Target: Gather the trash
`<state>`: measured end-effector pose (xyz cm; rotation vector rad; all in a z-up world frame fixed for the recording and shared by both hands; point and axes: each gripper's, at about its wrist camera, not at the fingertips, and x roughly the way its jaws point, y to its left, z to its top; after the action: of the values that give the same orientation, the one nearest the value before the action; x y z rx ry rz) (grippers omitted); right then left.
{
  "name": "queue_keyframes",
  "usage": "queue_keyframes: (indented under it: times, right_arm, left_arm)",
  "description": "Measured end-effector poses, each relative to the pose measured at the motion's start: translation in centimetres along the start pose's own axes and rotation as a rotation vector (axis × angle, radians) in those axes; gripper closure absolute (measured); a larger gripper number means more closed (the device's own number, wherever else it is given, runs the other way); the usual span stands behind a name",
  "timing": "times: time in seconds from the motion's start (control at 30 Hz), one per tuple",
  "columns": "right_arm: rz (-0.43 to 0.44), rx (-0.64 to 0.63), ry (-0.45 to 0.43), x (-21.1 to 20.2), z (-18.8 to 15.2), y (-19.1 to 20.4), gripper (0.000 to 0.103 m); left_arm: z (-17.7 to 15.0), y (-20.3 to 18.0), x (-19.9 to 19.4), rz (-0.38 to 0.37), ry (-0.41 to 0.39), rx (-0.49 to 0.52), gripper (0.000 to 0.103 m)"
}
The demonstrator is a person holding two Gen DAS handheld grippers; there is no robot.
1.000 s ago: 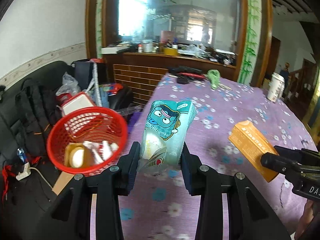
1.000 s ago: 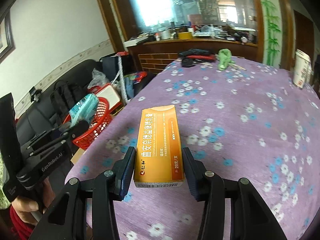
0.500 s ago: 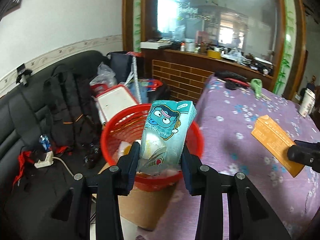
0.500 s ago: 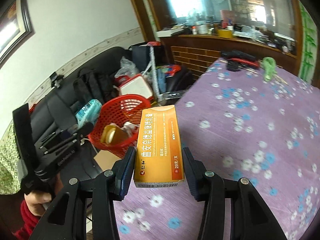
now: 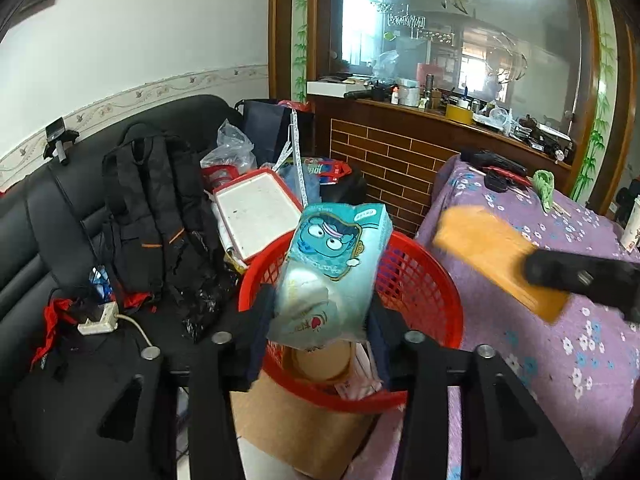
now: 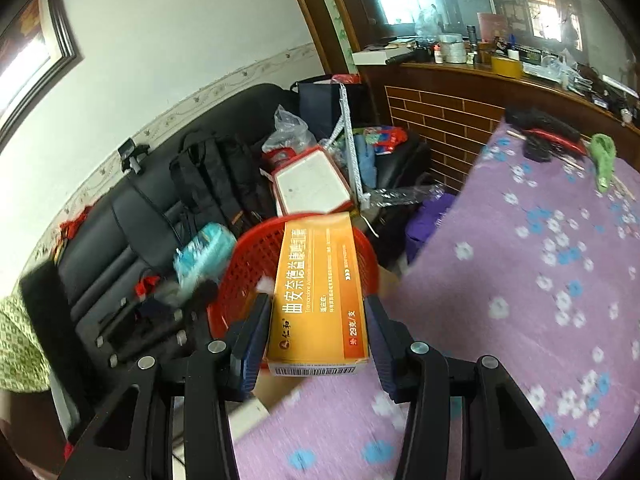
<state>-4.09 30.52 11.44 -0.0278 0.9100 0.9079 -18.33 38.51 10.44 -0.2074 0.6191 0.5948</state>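
Teal packet (image 5: 332, 276) over red basket (image 5: 436, 280), between left gripper (image 5: 320, 344) jaws, which are opening; whether the pads still press on it, cannot tell. Orange box (image 6: 318, 292) gripped in right gripper (image 6: 318, 332), jaws easing open, box over the basket's near rim. Basket sits on a cardboard box (image 5: 292, 424) beside the purple-clothed counter (image 6: 520, 300). Black sofa (image 5: 60, 216) behind.
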Motion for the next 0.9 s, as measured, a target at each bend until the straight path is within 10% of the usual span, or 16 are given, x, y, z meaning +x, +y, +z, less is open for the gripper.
queue_keyframes:
  times: [0.4,0.9]
  right_arm:
    - [-0.087,-0.026,-0.087,-5.3,-4.5,-2.9,0.033]
    - [-0.416,-0.039,-0.262,-17.5,-16.6,-5.4,0.008]
  left_arm:
    - [-2.4,-2.2,-3.5,0.092,-0.083,-0.03,0.005]
    - [-7.2,-13.1,-9.8,0.063,-0.147,0.098,0.0]
